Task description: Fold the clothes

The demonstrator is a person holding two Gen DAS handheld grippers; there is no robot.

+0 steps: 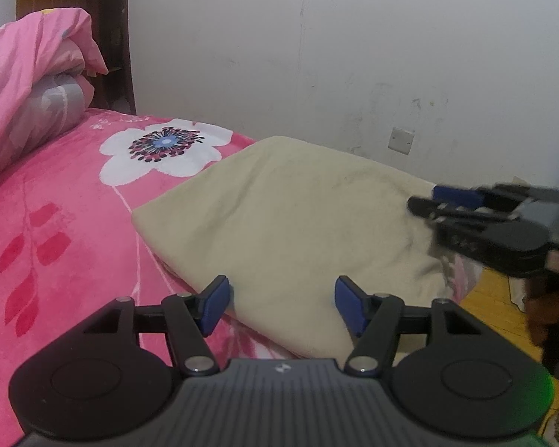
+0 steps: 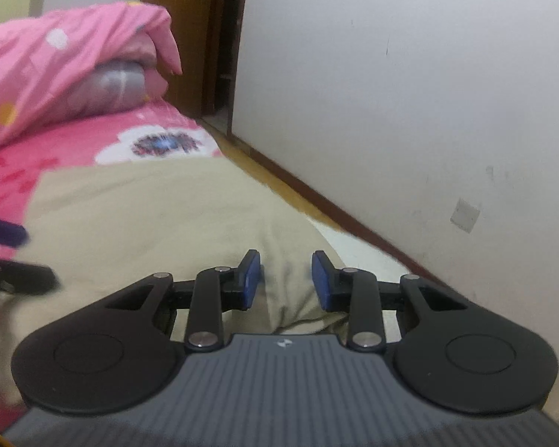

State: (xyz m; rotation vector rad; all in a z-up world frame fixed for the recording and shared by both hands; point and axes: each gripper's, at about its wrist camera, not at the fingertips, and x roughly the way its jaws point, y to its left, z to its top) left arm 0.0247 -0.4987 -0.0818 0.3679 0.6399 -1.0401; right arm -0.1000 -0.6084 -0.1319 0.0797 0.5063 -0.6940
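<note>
A beige fleece garment (image 1: 287, 205) lies folded in a thick pad on the pink flowered bed cover (image 1: 56, 223). My left gripper (image 1: 282, 287) hovers over its near edge with the jaws apart, and the blue pads do not touch the cloth. At the garment's right edge my right gripper (image 1: 425, 201) comes in from the side. In the right wrist view, the right gripper (image 2: 285, 260) has a bunched ridge of the garment (image 2: 149, 216) between its pads. The left gripper (image 2: 15, 257) shows blurred at that view's left edge.
A rolled pink quilt (image 1: 26, 74) is heaped at the head of the bed, by a dark wooden door frame (image 2: 190, 18). A white wall with a socket plate (image 1: 401, 139) runs along the bed's far side. A strip of wooden floor (image 2: 264, 171) lies between bed and wall.
</note>
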